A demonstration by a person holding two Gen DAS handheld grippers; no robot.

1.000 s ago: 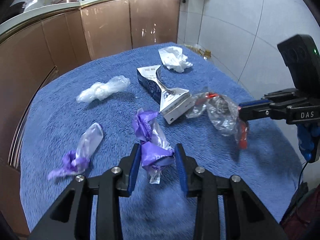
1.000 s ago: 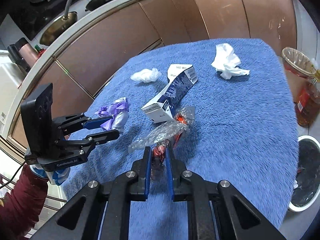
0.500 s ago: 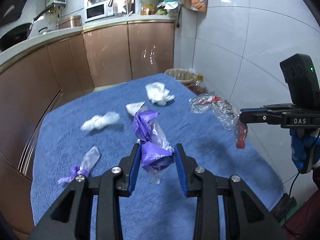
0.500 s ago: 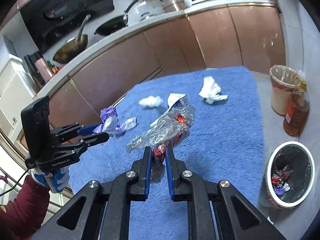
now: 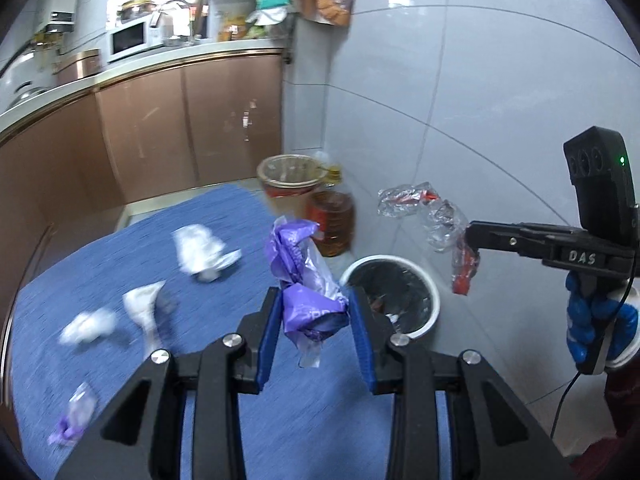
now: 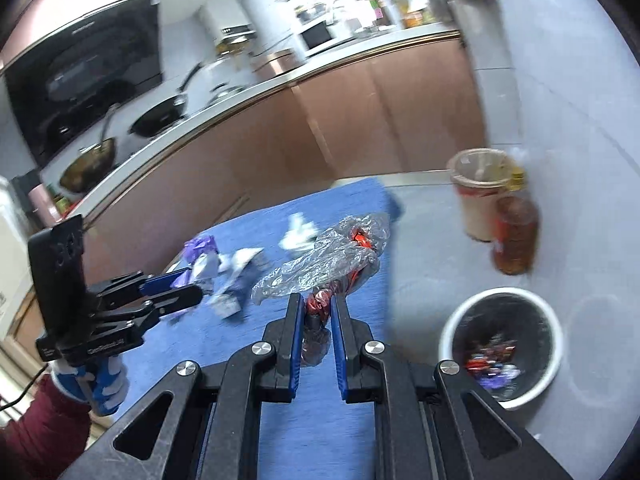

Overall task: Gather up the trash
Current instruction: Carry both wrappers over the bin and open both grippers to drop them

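My left gripper (image 5: 314, 312) is shut on a crumpled purple plastic wrapper (image 5: 306, 276), held above the blue table's right edge. Just beyond it on the floor stands a white-rimmed bin (image 5: 394, 300) with a dark liner. My right gripper (image 6: 316, 312) is shut on a clear plastic wrapper with red inside (image 6: 332, 256), held in the air over the table's right side. The same bin (image 6: 504, 328), with trash in it, stands to its lower right. Each gripper shows in the other's view: the right gripper (image 5: 470, 240) with its clear wrapper (image 5: 424, 208), the left gripper (image 6: 188, 286) with its purple wrapper (image 6: 200, 250).
On the blue table cloth (image 5: 120, 280) lie a white tissue (image 5: 200, 252), a white wad (image 5: 86, 326), a flattened carton (image 5: 146, 308) and a purple-and-clear wrapper (image 5: 74, 416). A tan bucket (image 5: 290, 178) and an oil bottle (image 5: 332, 216) stand by the tiled wall. Brown cabinets run behind.
Both grippers rose and swung right with their wrappers still gripped. The view went from the table's middle to its right edge, and the white-rimmed bin on the floor came into sight.
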